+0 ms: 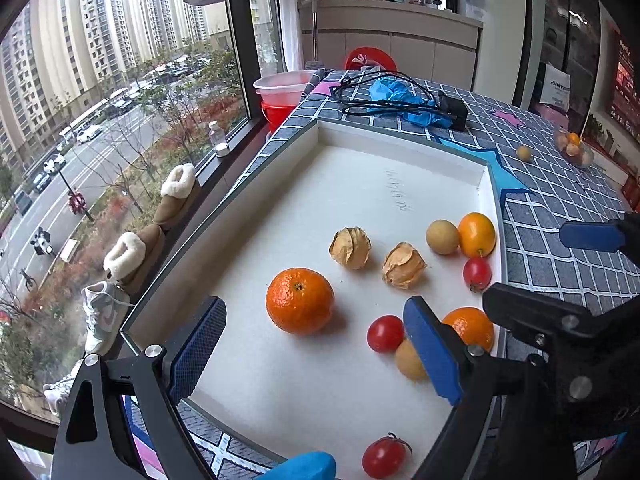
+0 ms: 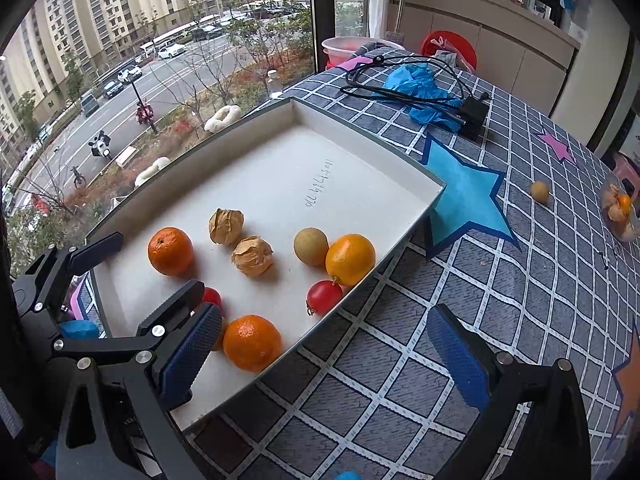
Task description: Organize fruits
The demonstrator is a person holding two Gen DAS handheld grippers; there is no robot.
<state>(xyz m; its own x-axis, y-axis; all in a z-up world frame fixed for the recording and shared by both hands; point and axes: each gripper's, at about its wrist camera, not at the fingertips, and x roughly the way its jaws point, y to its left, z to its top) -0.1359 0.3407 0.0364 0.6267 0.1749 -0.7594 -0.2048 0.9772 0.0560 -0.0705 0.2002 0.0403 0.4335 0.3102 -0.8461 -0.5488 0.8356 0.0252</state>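
Note:
A white shallow tray [image 1: 400, 136] [image 2: 360, 144] holds several fruits: a mandarin [image 1: 300, 301] [image 2: 170, 251], two husked physalis [image 1: 350, 247] [image 1: 403, 265], a longan [image 1: 442, 237], an orange kumquat [image 1: 477, 234] [image 2: 350, 259], cherry tomatoes [image 1: 385, 333] [image 1: 477, 273] and a second mandarin [image 1: 472, 326] [image 2: 252, 343]. My left gripper [image 1: 316, 348] is open over the tray's near part, the mandarin between and just beyond its fingers. My right gripper [image 2: 324, 352] is open and empty, straddling the tray's right edge above the second mandarin.
A loose longan [image 1: 523, 153] [image 2: 539, 191] and a clear bowl of fruit [image 1: 576, 146] [image 2: 620, 212] sit on the checked tablecloth at far right. A black cable with adapter [image 1: 452, 110] and blue gloves [image 1: 394, 92] lie beyond the tray. A window borders the left.

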